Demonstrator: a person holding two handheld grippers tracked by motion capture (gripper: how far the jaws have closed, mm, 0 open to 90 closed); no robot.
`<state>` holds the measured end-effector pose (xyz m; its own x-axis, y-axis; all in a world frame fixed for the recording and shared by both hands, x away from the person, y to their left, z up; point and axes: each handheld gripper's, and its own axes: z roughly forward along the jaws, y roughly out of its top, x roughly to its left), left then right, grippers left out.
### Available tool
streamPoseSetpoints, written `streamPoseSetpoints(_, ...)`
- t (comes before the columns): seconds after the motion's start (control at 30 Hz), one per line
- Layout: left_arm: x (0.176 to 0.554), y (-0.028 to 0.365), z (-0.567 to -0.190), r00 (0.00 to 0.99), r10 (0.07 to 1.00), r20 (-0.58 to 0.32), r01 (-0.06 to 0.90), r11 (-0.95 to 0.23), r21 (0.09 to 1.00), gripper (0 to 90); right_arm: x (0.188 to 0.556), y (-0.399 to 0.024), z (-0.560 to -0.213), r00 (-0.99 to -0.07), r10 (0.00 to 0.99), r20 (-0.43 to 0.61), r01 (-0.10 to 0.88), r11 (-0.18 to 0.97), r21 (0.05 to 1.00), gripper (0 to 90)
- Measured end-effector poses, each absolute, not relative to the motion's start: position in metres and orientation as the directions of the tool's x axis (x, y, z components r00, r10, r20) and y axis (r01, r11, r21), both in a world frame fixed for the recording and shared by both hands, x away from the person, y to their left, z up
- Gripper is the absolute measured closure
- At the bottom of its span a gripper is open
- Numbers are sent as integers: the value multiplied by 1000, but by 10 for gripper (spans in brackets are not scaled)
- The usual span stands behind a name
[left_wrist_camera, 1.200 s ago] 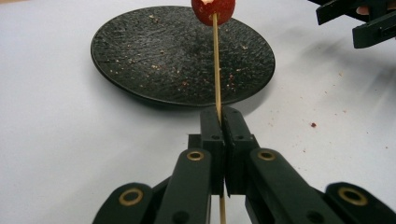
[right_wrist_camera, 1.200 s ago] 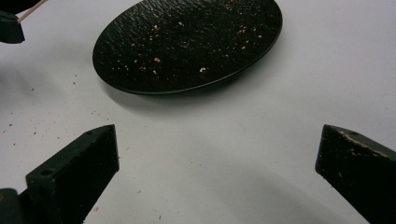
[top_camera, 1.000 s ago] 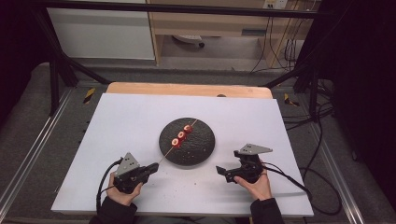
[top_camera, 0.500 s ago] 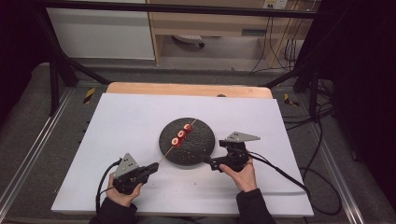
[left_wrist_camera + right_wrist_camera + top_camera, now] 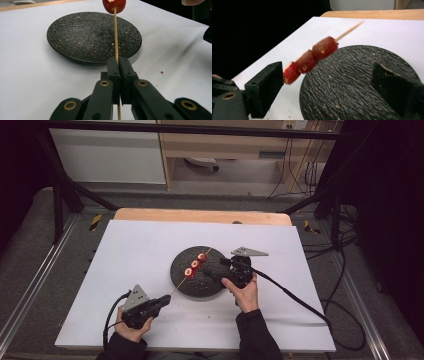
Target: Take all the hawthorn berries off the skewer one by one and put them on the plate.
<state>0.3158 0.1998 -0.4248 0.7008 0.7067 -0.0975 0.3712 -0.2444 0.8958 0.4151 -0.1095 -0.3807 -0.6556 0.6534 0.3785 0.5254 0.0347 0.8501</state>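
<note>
A white table is topped by a black plate at its centre. The right gripper, jaws wide and just closing on nothing, is at the plate's 3 o'clock. The left gripper, at 7 o'clock, is clamped on a wooden skewer with three red pieces above the plate.

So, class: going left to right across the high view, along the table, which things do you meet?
Left tool → red pieces on the skewer, above the black plate → right tool with the hand behind it.
</note>
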Motion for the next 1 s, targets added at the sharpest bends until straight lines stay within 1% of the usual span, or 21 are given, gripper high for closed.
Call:
streamPoseSetpoints(0.03, 316, 200, -425, 700, 708, -98, 371, -242, 897, 882, 415, -110, -381, -656, 653, 379, 525, 35, 850, 128)
streamPoseSetpoints(0.2, 315, 200, -425, 699, 708, -99, 371, -241, 897, 882, 424, -101, -380, -640, 647, 413, 539, -5, 843, 196)
streamPoseSetpoints(0.33, 315, 198, -426, 702, 705, -96, 369, -245, 897, 882, 430, -99, -379, -627, 637, 448, 548, -48, 835, 273)
streamPoseSetpoints(0.37, 315, 198, -426, 702, 705, -96, 369, -245, 897, 882, 430, -99, -379, -627, 637, 448, 548, -48, 835, 273)
streamPoseSetpoints(0.4, 314, 198, -426, 703, 705, -95, 367, -246, 897, 882, 432, -98, -379, -617, 636, 463, 554, -66, 830, 315)
streamPoseSetpoints(0.63, 314, 197, -426, 704, 703, -95, 366, -246, 897, 882, 439, -98, -382, -597, 627, 500, 577, -97, 811, 485)
streamPoseSetpoints(0.67, 314, 197, -426, 705, 703, -94, 366, -246, 898, 882, 440, -98, -382, -597, 621, 507, 581, -101, 808, 505)
streamPoseSetpoints(0.7, 314, 197, -426, 705, 703, -94, 366, -246, 898, 882, 440, -98, -382, -597, 621, 507, 581, -101, 808, 505)
streamPoseSetpoints(0.73, 314, 197, -426, 704, 704, -94, 365, -246, 898, 882, 441, -97, -383, -590, 612, 527, 596, -110, 796, 542)
streamPoseSetpoints(0.77, 314, 197, -426, 704, 704, -94, 366, -246, 898, 882, 441, -97, -383, -589, 606, 534, 601, -112, 791, 559)
streamPoseSetpoints(0.83, 314, 197, -426, 704, 704, -94, 366, -246, 898, 882, 442, -97, -384, -590, 601, 539, 606, -112, 788, 569)
streamPoseSetpoints(0.87, 314, 197, -426, 704, 705, -94, 366, -246, 897, 882, 442, -96, -385, -591, 593, 547, 615, -107, 781, 604)
streamPoseSetpoints(0.9, 314, 197, -426, 704, 705, -94, 366, -246, 897, 882, 442, -96, -385, -588, 591, 552, 621, -107, 776, 616)
streamPoseSetpoints(1.0, 314, 196, -427, 704, 704, -93, 365, -246, 898, 882, 442, -96, -385, -586, 585, 560, 629, -107, 770, 628)
